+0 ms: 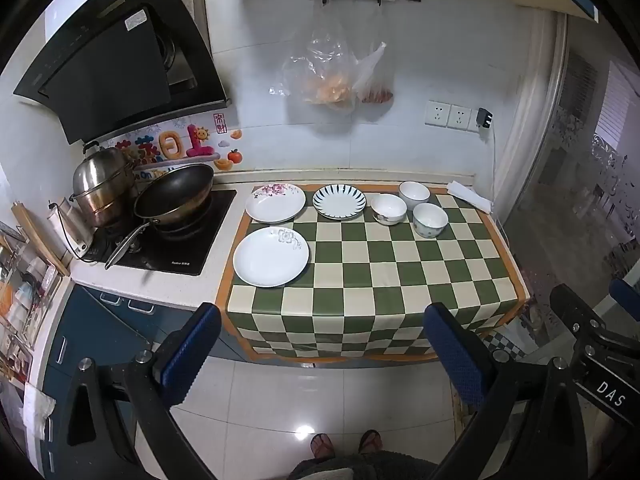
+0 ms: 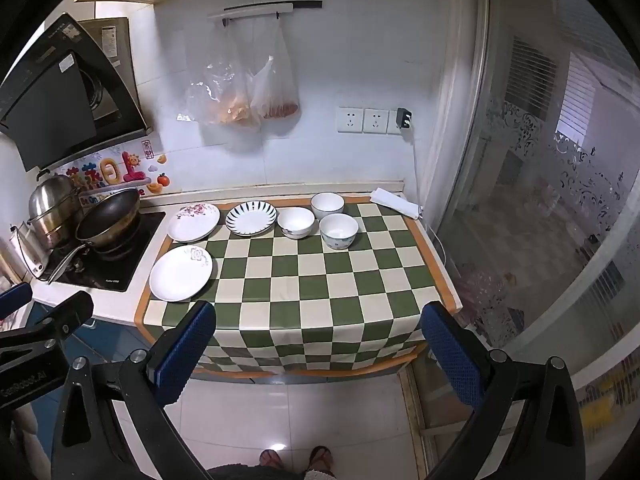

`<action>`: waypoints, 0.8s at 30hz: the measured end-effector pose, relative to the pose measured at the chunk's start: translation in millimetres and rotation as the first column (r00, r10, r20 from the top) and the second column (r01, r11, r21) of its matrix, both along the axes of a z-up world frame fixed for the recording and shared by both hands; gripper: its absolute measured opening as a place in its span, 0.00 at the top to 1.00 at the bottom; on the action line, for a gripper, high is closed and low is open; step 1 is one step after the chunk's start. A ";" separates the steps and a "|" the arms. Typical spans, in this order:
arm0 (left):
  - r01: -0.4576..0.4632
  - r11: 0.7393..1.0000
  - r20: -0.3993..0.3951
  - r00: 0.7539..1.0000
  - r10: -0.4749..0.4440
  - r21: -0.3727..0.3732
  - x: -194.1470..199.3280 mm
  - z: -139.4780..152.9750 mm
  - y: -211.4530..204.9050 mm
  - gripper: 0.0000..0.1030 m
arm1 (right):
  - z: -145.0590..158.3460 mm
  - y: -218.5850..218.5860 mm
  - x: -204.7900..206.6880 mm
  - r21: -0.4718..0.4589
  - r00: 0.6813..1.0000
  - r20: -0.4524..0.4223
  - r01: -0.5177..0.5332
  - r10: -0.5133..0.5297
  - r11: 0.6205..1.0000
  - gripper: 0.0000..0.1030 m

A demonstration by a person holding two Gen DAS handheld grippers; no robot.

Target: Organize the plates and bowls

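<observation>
Plates and bowls lie spread over the green checkered cloth (image 1: 400, 276) on the surface, none stacked yet. Nearest the front left sits a white plate (image 1: 271, 256) with a faint flower; behind it is a pink-flowered plate (image 1: 275, 203), and just beside that a blue-striped plate (image 1: 339, 201). To the right cluster three bowls: a floral bowl (image 1: 388, 209), a plain white bowl (image 1: 414, 195) at the back, and a patterned bowl (image 1: 430, 220) in front, close together but seemingly apart. The left tool (image 1: 320, 350) and the right tool (image 2: 318, 350) both hang short of the surface edge, tilted down toward it, their blue pads spread wide and gripping nothing. By my reading, organizing has not begun. A sensible next move calls for reaching a plate rim, pinching it cleanly, and lifting without sliding into neighbouring plates.
</observation>
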State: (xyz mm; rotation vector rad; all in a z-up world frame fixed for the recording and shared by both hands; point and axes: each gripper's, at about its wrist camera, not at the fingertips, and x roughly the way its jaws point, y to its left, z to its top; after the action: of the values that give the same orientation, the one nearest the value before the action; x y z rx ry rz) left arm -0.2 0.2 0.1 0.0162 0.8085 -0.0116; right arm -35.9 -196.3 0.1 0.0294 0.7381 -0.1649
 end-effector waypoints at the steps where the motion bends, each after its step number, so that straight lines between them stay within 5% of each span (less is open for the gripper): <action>1: 0.000 1.000 0.001 1.000 0.000 0.000 -0.2 0.2 0.3 0.00 | 0.1 0.0 -0.7 0.007 1.000 0.010 -0.002 0.002 1.000 0.00; 24: 0.009 1.000 0.012 1.000 -0.009 0.010 -0.7 6.1 -6.2 0.00 | 11.0 3.6 -7.2 -0.009 1.000 0.016 0.009 -0.009 1.000 0.00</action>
State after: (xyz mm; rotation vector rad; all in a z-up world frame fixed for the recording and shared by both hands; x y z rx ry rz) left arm -0.9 -6.0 6.2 0.0293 0.7962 -0.0162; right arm -43.1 -192.7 11.2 0.0248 0.7211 -0.1762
